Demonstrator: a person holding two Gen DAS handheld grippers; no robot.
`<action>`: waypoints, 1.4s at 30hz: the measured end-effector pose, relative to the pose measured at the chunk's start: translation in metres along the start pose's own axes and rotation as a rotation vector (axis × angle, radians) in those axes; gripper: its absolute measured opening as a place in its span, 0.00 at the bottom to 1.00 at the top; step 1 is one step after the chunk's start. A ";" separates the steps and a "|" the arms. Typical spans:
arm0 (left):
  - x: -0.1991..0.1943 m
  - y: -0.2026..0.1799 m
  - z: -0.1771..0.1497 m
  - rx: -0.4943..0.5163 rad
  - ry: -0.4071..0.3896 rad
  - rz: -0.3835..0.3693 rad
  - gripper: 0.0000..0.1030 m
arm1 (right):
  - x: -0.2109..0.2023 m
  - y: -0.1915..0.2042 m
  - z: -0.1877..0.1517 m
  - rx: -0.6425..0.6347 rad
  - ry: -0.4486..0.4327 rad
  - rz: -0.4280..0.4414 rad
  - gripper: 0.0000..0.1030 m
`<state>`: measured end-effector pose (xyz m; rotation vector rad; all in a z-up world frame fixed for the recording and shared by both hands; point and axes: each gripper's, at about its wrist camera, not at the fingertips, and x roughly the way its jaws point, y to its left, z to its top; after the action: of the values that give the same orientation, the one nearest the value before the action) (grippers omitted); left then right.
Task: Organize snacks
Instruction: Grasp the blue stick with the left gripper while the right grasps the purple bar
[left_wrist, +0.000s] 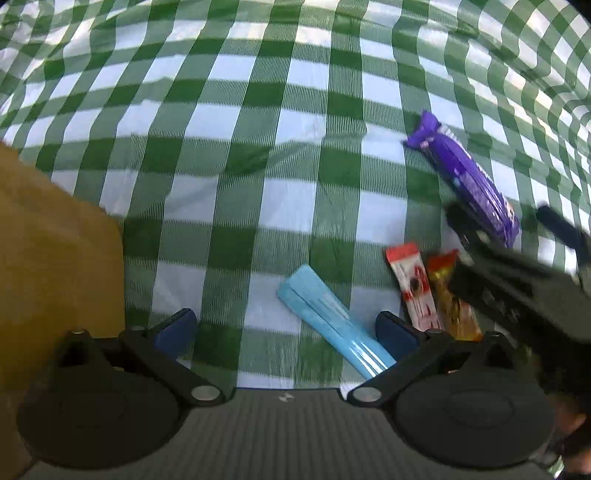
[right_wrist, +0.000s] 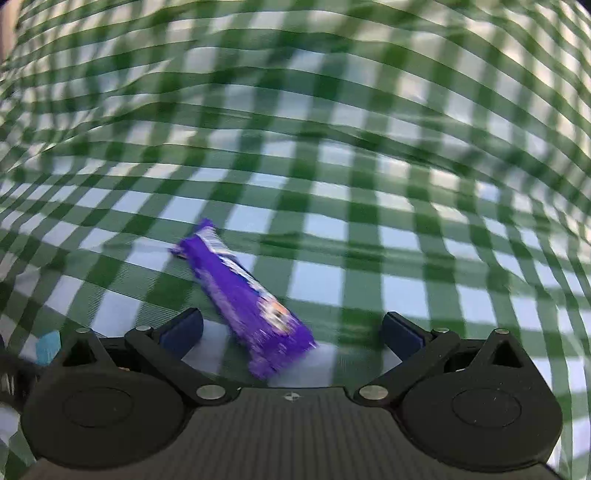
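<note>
A purple snack bar (left_wrist: 469, 177) lies on the green checked cloth at the right; in the right wrist view it (right_wrist: 243, 299) lies between my open right gripper's (right_wrist: 291, 332) fingers, blurred. A light blue pack (left_wrist: 332, 321) lies between my open left gripper's (left_wrist: 286, 330) fingers, close to the right pad. A red-and-white bar (left_wrist: 413, 286) and an orange bar (left_wrist: 452, 299) lie side by side right of it. The right gripper (left_wrist: 496, 236) shows in the left wrist view, over the purple bar's near end.
A brown cardboard box (left_wrist: 51, 258) stands at the left. The checked tablecloth (left_wrist: 258, 147) covers the whole surface and is wrinkled at the far side. A bit of the blue pack (right_wrist: 48, 347) shows at the left in the right wrist view.
</note>
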<state>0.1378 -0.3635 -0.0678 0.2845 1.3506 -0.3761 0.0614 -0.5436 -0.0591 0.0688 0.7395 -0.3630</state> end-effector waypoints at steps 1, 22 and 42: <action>-0.001 -0.002 -0.001 -0.007 0.002 0.003 1.00 | 0.004 0.002 0.004 -0.018 0.006 0.008 0.99; -0.112 0.012 -0.078 0.079 -0.199 -0.230 0.03 | -0.159 -0.015 -0.051 0.221 -0.117 -0.090 0.17; -0.293 0.199 -0.291 0.161 -0.367 -0.162 0.03 | -0.429 0.210 -0.124 0.228 -0.151 0.252 0.17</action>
<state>-0.0882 -0.0347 0.1576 0.2263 0.9865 -0.6427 -0.2373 -0.1953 0.1227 0.3429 0.5305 -0.2074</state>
